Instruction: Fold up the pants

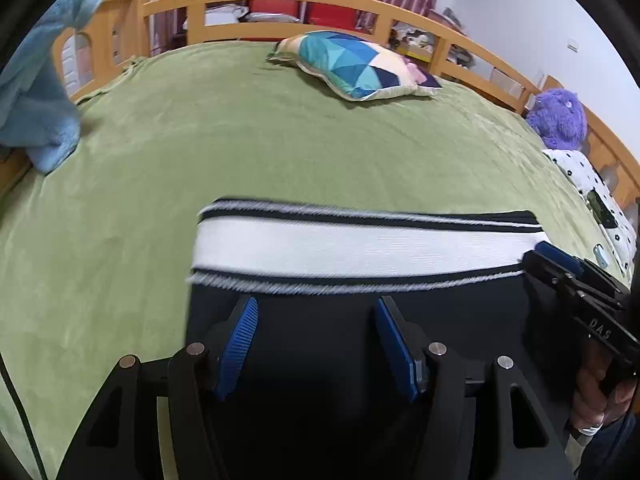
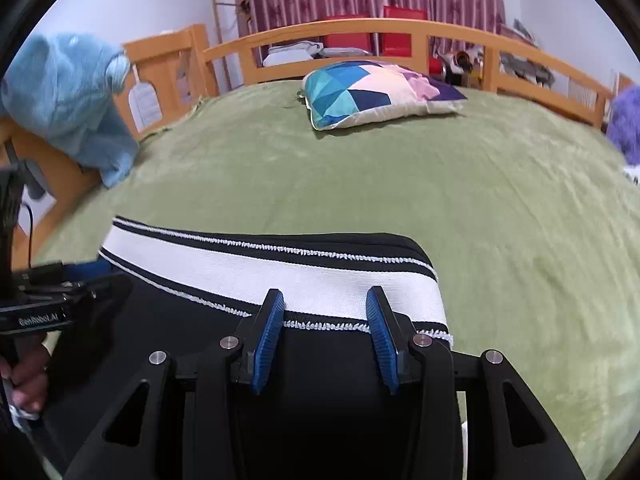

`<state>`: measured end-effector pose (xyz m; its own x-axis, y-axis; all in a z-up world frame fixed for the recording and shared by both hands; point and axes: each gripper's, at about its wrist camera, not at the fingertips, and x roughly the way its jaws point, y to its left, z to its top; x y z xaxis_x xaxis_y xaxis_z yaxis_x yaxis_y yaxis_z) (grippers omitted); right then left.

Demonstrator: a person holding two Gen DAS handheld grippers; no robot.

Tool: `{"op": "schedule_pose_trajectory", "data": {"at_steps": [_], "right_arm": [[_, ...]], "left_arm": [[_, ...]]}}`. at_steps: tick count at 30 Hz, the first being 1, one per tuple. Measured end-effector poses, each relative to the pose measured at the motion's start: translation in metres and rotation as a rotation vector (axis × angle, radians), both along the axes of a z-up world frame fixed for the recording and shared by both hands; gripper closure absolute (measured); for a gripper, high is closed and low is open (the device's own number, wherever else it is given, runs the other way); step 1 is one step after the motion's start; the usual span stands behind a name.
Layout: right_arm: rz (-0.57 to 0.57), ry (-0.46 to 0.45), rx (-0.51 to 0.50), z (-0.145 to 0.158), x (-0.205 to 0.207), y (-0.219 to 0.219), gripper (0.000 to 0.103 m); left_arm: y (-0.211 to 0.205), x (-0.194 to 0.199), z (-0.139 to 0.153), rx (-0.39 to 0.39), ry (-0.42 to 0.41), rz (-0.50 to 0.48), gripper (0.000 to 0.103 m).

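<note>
Only from the left wrist: purple plush (image 1: pixel 558 120) beside pants (image 1: pixel 360 248).

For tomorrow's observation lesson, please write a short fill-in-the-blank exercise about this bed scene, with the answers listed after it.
1. The black pants carry a broad ____ band along their far edge.
2. The blanket on the bed is ____.
3. The plush toy by the rail is ____.
4. Both the left gripper and the right gripper have their jaws ____.

Answers: white; green; purple; open

Both wrist views low, close over pants (image 1: pixel 360 248) waistband, facing headboard; share pillow (image 2: pixel 372 92)
</note>
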<state>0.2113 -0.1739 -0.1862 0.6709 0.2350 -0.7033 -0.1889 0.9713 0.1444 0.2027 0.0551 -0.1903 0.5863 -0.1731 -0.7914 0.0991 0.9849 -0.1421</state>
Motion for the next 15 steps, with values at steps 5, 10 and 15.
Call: {"op": "schedule_pose_trajectory", "data": {"at_steps": [5, 10, 15], "right_arm": [[-0.049, 0.049, -0.013, 0.007, -0.031, -0.015, 0.060], [-0.077, 0.064, -0.061, 0.001, -0.087, -0.025, 0.059], [-0.076, 0.098, -0.052, 0.000, -0.128, -0.028, 0.057]], "left_arm": [[0.015, -0.040, -0.007, 0.044, 0.044, 0.046, 0.044], [0.026, -0.090, -0.018, 0.047, 0.064, 0.100, 0.042], [0.020, -0.138, -0.016, 0.056, 0.035, 0.146, 0.042]]}}
